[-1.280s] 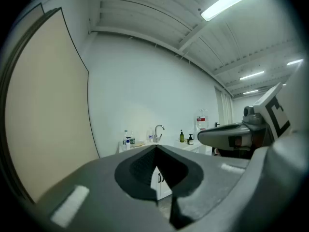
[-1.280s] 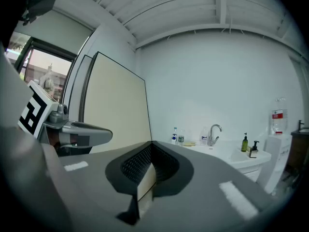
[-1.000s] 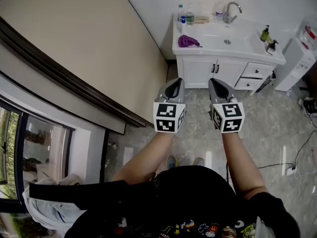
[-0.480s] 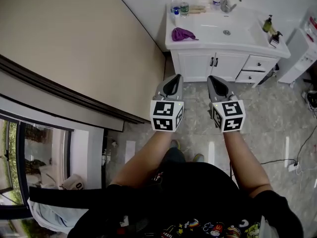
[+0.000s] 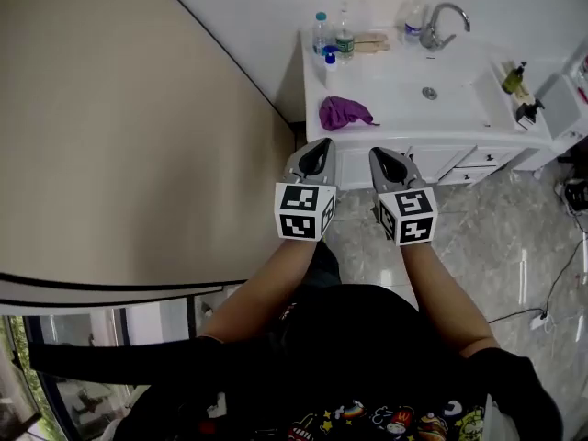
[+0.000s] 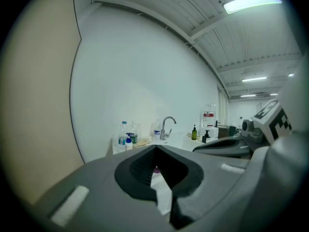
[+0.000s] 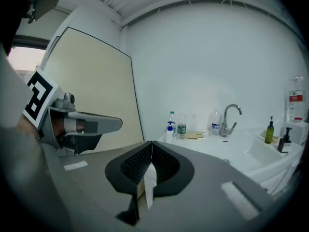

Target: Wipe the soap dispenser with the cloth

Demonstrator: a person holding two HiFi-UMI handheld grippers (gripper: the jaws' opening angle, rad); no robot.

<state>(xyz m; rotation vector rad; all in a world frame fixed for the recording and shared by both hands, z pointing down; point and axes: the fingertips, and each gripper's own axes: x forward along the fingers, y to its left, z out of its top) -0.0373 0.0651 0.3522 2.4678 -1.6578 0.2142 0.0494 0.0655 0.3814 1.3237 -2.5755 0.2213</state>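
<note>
A crumpled purple cloth [image 5: 342,113] lies at the left front of the white vanity top [image 5: 395,95]. A green pump bottle [image 5: 514,78] and a dark pump dispenser [image 5: 527,110] stand at the counter's right end; the right gripper view shows the same green bottle [image 7: 269,130] and dark dispenser [image 7: 285,138]. A small white dispenser with a blue top [image 5: 329,65] stands at the back left. My left gripper [image 5: 321,147] and right gripper [image 5: 378,152] hang side by side in front of the vanity, short of the cloth. Both are shut and hold nothing.
Two water bottles [image 5: 332,35] stand at the counter's back left corner, and another by the faucet [image 5: 441,21]. The basin [image 5: 430,92] fills the middle. A beige wall [image 5: 138,154] runs along the left. Drawers [image 5: 478,175] and a floor cable [image 5: 551,283] are to the right.
The vanity has come nearer and lower in the head view as the person steps toward it. Both grippers keep their pose, side by side and shut.
</note>
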